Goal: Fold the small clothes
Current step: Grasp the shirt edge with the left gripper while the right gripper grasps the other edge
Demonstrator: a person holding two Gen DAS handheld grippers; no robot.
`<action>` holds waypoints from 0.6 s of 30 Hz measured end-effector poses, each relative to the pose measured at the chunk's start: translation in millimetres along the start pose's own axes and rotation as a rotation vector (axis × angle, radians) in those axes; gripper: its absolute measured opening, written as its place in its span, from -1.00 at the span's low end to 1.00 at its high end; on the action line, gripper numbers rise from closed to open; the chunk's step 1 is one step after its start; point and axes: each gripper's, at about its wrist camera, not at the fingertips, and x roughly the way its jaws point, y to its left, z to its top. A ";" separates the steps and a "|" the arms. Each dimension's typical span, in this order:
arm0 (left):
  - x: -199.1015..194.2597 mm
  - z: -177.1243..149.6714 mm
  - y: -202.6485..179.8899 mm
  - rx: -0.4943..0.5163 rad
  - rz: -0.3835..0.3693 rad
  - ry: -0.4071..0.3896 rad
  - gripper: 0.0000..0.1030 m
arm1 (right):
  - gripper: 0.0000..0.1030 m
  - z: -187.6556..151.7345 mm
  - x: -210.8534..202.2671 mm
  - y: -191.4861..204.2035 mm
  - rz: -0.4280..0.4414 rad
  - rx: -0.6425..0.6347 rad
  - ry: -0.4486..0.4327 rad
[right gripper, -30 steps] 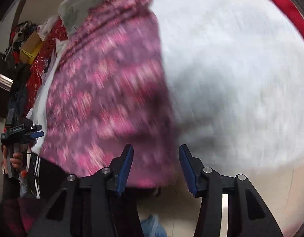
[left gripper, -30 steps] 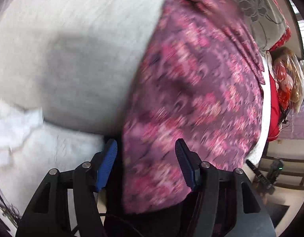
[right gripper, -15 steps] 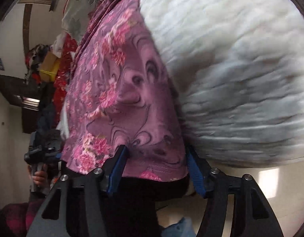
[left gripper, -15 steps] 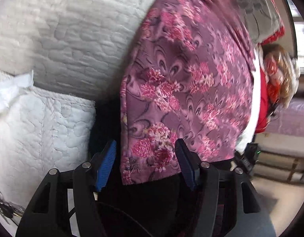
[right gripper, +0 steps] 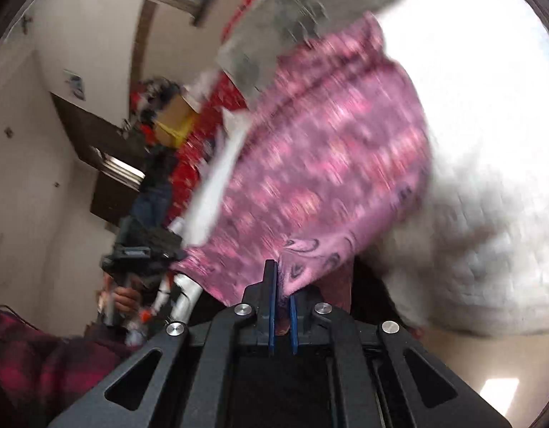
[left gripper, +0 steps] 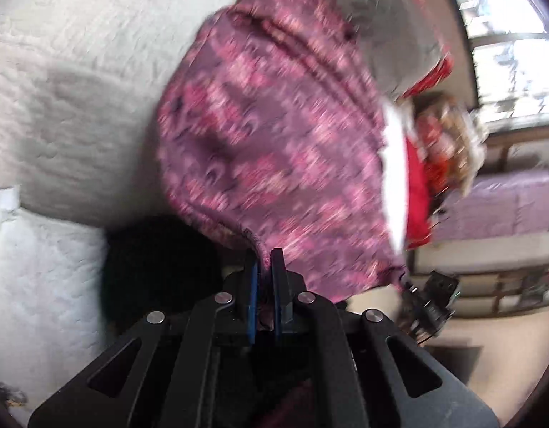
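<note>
The garment [left gripper: 274, 149] is a dusty purple-mauve with pink and magenta flower clusters all over, blurry here, though dark swirly paisley-ish lines show near its bottom edge in the right wrist view [right gripper: 310, 246]. The quilt [left gripper: 78, 71] filling the left of the frame is off-white with a stitched pebble pattern. Both grippers are black with blue pads, the left gripper [left gripper: 264, 264] and the right gripper [right gripper: 281, 285] alike. Upper right there's a grey cloth [left gripper: 392, 28] with a darker floral print and a bright red fabric [left gripper: 417, 185] below it.
</note>
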 end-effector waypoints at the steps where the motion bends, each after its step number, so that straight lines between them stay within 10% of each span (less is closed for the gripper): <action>1: -2.5 5.5 -0.7 -0.014 -0.029 -0.018 -0.92 | -0.90 6.4 -1.6 4.5 0.015 0.000 -0.021; 18: -11.6 133.7 -1.8 -0.089 -0.154 -0.260 -0.92 | -0.89 139.0 25.8 2.0 0.059 0.089 -0.219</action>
